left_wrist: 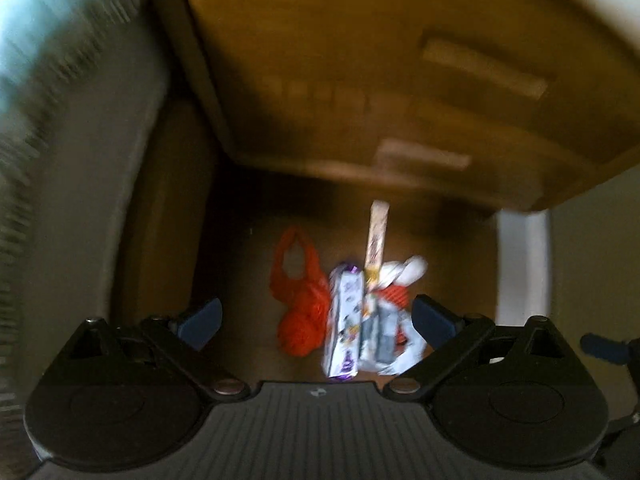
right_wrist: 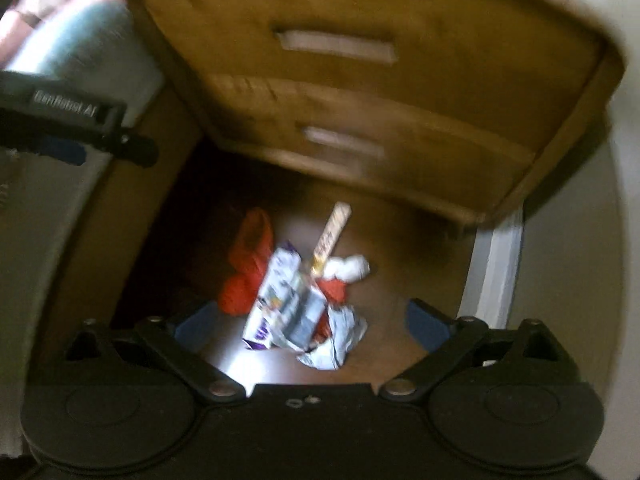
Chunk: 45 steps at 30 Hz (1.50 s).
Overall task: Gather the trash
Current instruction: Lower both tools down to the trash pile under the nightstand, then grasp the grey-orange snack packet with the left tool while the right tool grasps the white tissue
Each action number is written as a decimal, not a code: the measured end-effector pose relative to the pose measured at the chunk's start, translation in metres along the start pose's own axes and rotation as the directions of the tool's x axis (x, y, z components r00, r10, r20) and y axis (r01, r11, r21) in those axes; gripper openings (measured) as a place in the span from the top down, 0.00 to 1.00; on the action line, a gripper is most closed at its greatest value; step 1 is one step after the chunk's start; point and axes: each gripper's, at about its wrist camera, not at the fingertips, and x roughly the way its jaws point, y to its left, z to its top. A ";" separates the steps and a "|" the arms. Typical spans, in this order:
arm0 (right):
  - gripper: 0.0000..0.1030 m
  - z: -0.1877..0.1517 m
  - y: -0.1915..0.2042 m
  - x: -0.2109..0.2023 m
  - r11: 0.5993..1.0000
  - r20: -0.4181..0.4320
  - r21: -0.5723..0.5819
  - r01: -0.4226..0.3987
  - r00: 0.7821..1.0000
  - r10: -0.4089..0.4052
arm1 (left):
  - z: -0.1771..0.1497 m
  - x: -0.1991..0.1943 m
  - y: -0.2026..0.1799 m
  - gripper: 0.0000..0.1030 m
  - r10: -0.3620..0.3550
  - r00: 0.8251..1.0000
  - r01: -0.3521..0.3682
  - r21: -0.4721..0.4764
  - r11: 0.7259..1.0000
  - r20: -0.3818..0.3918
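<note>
Both tongs spread wide over the trash pile, gripping nothing.

Left gripper (left_wrist: pixel 316 320) and right gripper (right_wrist: pixel 310 326) gaped, empty, above the floor litter. Just ahead between the tips: orange plastic bag (left_wrist: pixel 298 300), purple-and-white carton (left_wrist: pixel 345 320), crumpled white wrapper (right_wrist: pixel 334 344), slim stick packet (left_wrist: pixel 376 240) further out toward the wooden drawer unit (right_wrist: pixel 360 92). All looked light, soft, crushable; bag probably slippery, though blur hid detail. Best pinched at the bag's bunched loop or the carton's stiff edge.
</note>
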 end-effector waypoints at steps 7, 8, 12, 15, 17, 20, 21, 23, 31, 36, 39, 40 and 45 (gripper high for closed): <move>0.18 -0.031 -0.029 0.114 0.999 -0.093 0.049 -0.015 0.995 0.019 | -0.027 0.125 -0.007 0.01 0.005 0.992 -0.004 0.012 1.000 -0.128; 0.19 -0.035 -0.033 0.129 0.999 -0.106 0.050 -0.014 0.994 0.019 | -0.030 0.139 -0.008 0.01 0.007 0.990 -0.004 0.017 1.000 -0.141; 0.24 -0.053 -0.042 0.182 0.998 -0.158 0.065 -0.025 0.987 0.035 | -0.041 0.183 -0.015 0.01 0.011 0.984 -0.002 0.049 0.999 -0.180; 0.25 -0.064 -0.048 0.209 0.997 -0.179 0.077 -0.028 0.983 0.041 | -0.048 0.198 -0.024 0.01 -0.043 0.979 0.056 0.058 0.997 -0.199; 0.27 -0.071 -0.050 0.225 0.997 -0.192 0.078 -0.029 0.980 0.044 | -0.053 0.206 -0.035 0.02 -0.080 0.975 0.098 0.077 0.992 -0.207; 0.32 -0.079 -0.056 0.248 0.997 -0.208 0.074 -0.032 0.977 0.047 | -0.058 0.217 -0.051 0.02 -0.118 0.969 0.144 0.105 0.984 -0.216; 0.35 -0.082 -0.058 0.254 0.997 -0.212 0.075 -0.029 0.976 0.045 | -0.060 0.221 -0.055 0.03 -0.129 0.967 0.156 0.108 0.982 -0.219; 0.40 -0.084 -0.064 0.264 0.996 -0.213 0.086 -0.023 0.976 0.041 | -0.063 0.230 -0.063 0.09 -0.135 0.964 0.166 0.121 0.979 -0.229; 0.53 -0.084 -0.080 0.292 0.983 -0.209 0.176 -0.053 0.974 0.090 | -0.078 0.254 -0.085 0.51 -0.125 0.955 0.186 0.216 0.958 -0.269; 0.65 -0.084 -0.082 0.297 0.980 -0.206 0.184 -0.074 0.972 0.112 | -0.082 0.268 -0.088 0.70 -0.105 0.942 0.183 0.227 0.956 -0.317; 0.74 -0.085 -0.080 0.294 0.979 -0.196 0.188 -0.082 0.973 0.119 | -0.082 0.269 -0.085 0.84 -0.121 0.936 0.193 0.194 0.962 -0.329; 0.76 -0.085 -0.079 0.293 0.980 -0.191 0.184 -0.076 0.975 0.111 | -0.081 0.268 -0.084 0.86 -0.130 0.936 0.198 0.183 0.963 -0.328; 0.82 -0.087 -0.073 0.276 0.981 -0.156 0.191 -0.044 0.985 0.074 | -0.078 0.257 -0.081 0.91 -0.155 0.933 0.211 0.144 0.967 -0.326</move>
